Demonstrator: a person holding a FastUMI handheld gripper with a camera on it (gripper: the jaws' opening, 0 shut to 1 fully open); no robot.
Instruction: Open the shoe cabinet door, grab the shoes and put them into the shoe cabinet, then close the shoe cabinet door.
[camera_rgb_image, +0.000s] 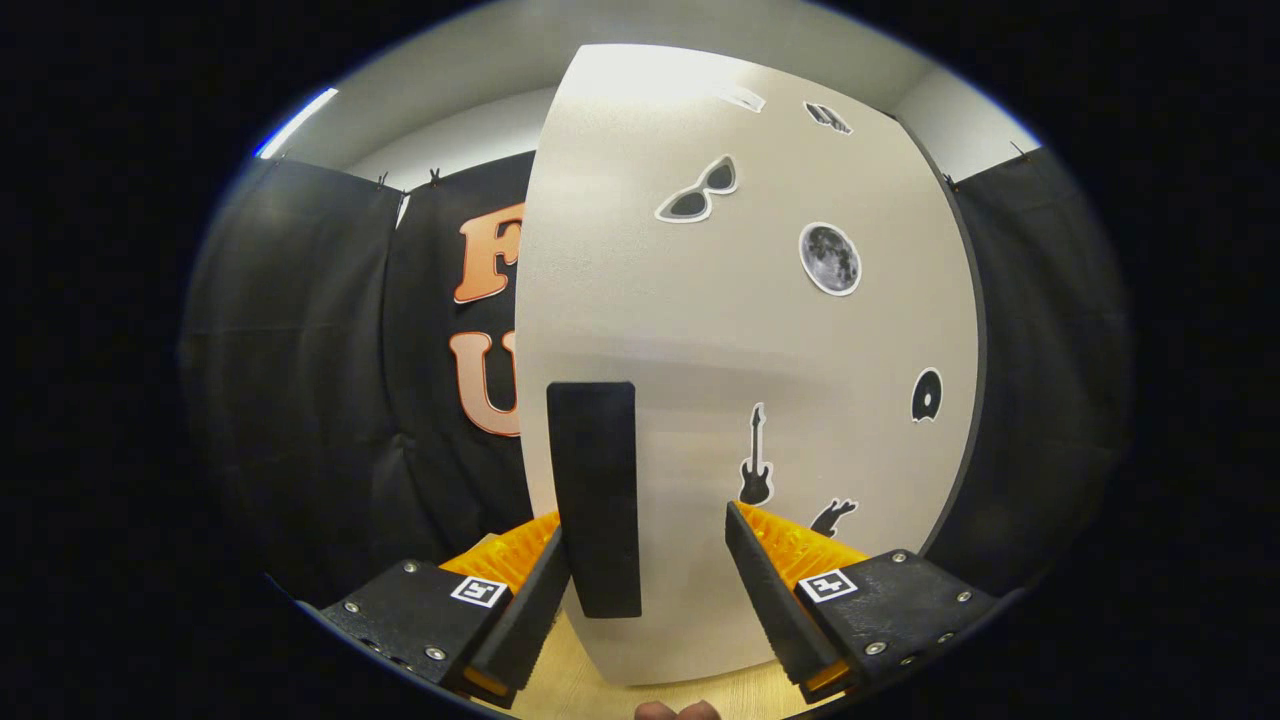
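Observation:
The shoe cabinet door (740, 330) is a pale panel with several stickers, standing close in front of me. A black upright handle (597, 495) is fixed near its left edge. My gripper (645, 545) is open, its fingers straddling the lower part of the door. The handle lies between the fingers, close against the left fingertip (545, 575); the right fingertip (755, 560) is well apart from it. The cabinet's inside is hidden behind the door.
Black cloth hangs to the left (300, 400) and right (1040, 400) of the door. A light wooden floor (580, 690) shows below the door. A fingertip of a person's hand (675, 711) peeks in beneath the gripper.

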